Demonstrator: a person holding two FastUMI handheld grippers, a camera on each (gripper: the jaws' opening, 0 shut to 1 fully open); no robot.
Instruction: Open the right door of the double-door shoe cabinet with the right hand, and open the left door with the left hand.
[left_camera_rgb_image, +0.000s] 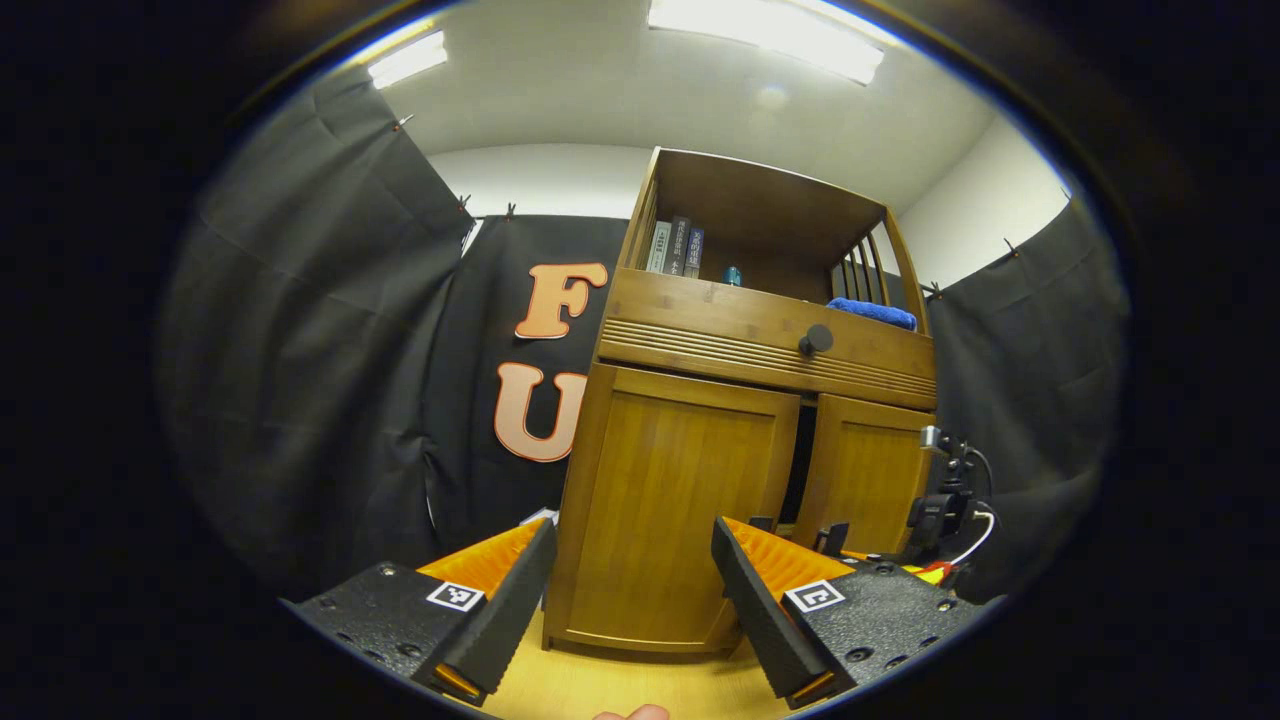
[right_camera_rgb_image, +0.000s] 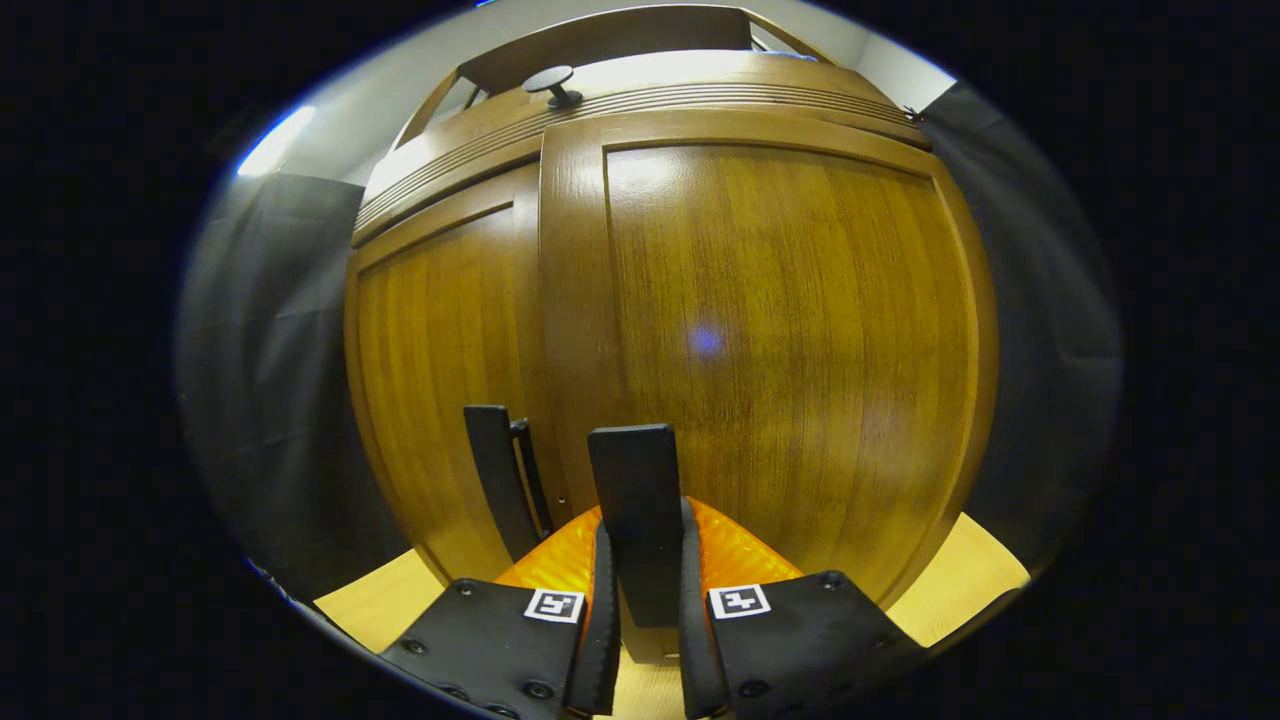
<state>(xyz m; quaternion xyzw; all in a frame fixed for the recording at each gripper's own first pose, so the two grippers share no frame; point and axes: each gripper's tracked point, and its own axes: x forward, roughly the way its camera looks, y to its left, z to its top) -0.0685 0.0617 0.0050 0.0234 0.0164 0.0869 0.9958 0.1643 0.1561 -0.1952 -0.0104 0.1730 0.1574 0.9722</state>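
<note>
The wooden shoe cabinet (left_camera_rgb_image: 760, 300) stands ahead on the floor. My left gripper (left_camera_rgb_image: 630, 600) hangs open low in front of the left door (left_camera_rgb_image: 670, 500), a short way off it, with nothing between its fingers. A thin dark gap (left_camera_rgb_image: 796, 470) shows between that door and the right door (left_camera_rgb_image: 870, 470). My right gripper (right_camera_rgb_image: 640, 545) is shut on the right door's upright black handle (right_camera_rgb_image: 635, 480), close against the right door (right_camera_rgb_image: 780, 330). The left door's handle (right_camera_rgb_image: 495, 470) stands free just left of it. The right gripper's body and cable (left_camera_rgb_image: 940, 510) show by the right door.
Above the doors runs a drawer with a round dark knob (left_camera_rgb_image: 815, 340). An open shelf on top holds books (left_camera_rgb_image: 675, 248) and a blue cloth (left_camera_rgb_image: 875, 312). Black curtain walls (left_camera_rgb_image: 330, 380) close in both sides. A light wooden floor (left_camera_rgb_image: 600, 690) lies under the cabinet.
</note>
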